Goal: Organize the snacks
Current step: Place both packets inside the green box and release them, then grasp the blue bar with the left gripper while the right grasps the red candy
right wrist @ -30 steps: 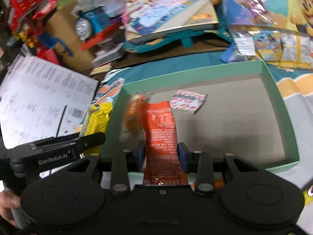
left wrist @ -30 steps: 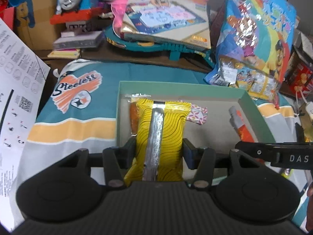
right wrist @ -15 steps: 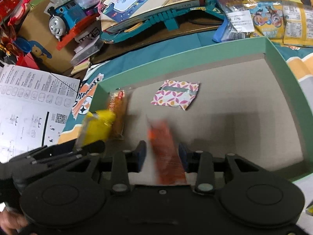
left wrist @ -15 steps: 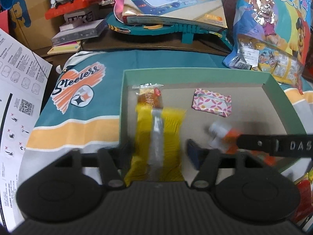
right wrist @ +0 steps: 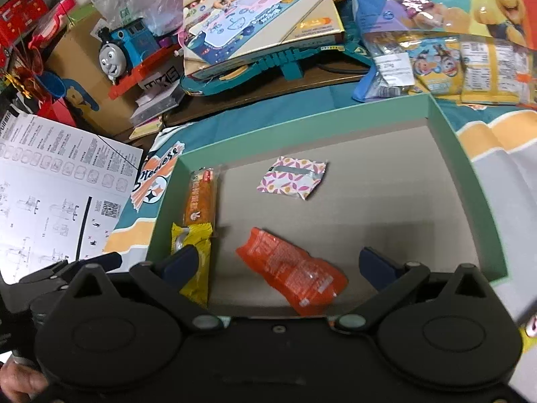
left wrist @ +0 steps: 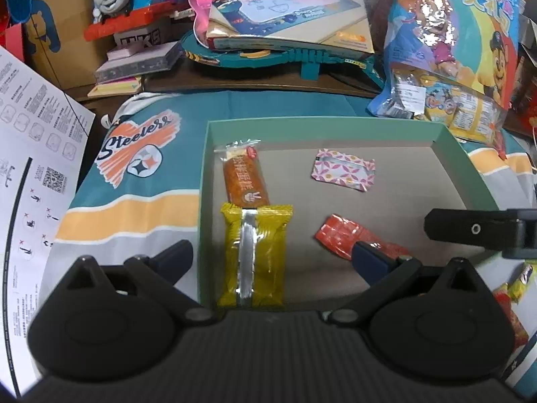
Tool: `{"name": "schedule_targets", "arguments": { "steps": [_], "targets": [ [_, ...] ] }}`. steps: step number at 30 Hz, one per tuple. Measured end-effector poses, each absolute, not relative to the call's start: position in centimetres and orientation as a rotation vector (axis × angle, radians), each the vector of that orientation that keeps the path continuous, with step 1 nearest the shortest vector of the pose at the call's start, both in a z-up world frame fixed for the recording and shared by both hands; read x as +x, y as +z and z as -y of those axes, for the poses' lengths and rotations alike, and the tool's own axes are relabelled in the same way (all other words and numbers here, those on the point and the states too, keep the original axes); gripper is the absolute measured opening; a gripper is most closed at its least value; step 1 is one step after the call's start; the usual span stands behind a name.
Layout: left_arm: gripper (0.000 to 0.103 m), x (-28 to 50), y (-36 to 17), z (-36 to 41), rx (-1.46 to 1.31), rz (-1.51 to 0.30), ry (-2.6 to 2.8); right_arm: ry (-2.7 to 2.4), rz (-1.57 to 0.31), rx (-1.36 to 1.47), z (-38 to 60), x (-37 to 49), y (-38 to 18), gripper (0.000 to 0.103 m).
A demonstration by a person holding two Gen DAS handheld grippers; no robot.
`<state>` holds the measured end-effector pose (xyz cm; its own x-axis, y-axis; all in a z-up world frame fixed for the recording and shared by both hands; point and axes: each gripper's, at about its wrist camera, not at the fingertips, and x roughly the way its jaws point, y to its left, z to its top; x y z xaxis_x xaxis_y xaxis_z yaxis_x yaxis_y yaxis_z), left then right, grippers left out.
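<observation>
Both tools hang over the near edge of the shallow mint-green cardboard box (left wrist: 449, 141), and both are spread wide with nothing between their fingers. The left tool (left wrist: 273, 255) straddles the glossy yellow foil snack packet (left wrist: 255, 255), which lies flat on the box floor against the left wall, its silver seam facing up; the fingers stand clear on either side, one of them outside the box wall. The right tool (right wrist: 280, 263) likewise brackets the crinkled orange-red snack pouch (right wrist: 295, 268), which lies at a slant near the front of the box, touching neither finger.

Two more items lie farther in: a long orange wrapped bar (left wrist: 245, 178) along the left wall, its near end touching or slightly under the yellow packet, and a small pink-patterned sachet (left wrist: 342, 173) well apart near the middle. The left-wall items line up end to end, which looks like deliberate rowing to save floor space; the slanted pouch probably wants straightening.

More wrappers (left wrist: 517, 282) show on the teal striped cloth (left wrist: 134, 201) covering the bench, right of the box, so I judge the sorting is partway done.
</observation>
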<state>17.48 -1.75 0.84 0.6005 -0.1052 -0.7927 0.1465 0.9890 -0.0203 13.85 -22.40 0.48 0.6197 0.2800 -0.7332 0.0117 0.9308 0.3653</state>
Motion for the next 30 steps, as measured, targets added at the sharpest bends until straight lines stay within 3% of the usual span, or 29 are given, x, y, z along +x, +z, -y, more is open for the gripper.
{"name": "schedule_targets", "arguments": {
  "steps": [12, 25, 30],
  "targets": [
    [0.103, 11.5, 2.4, 1.6, 0.068, -0.903, -0.167, 0.16, -0.801, 0.326, 23.6, 6.2, 2.9, 0.103],
    [0.102, 5.3, -2.5, 1.5, 0.126, -0.999, -0.235, 0.161, -0.897, 0.357, 23.2, 1.0, -0.6, 0.103],
    [0.082, 4.0, -4.3, 2.3, 0.178, -1.031, -0.272, 0.168, -0.934, 0.416, 23.5, -0.1, -2.1, 0.103]
  ]
}}
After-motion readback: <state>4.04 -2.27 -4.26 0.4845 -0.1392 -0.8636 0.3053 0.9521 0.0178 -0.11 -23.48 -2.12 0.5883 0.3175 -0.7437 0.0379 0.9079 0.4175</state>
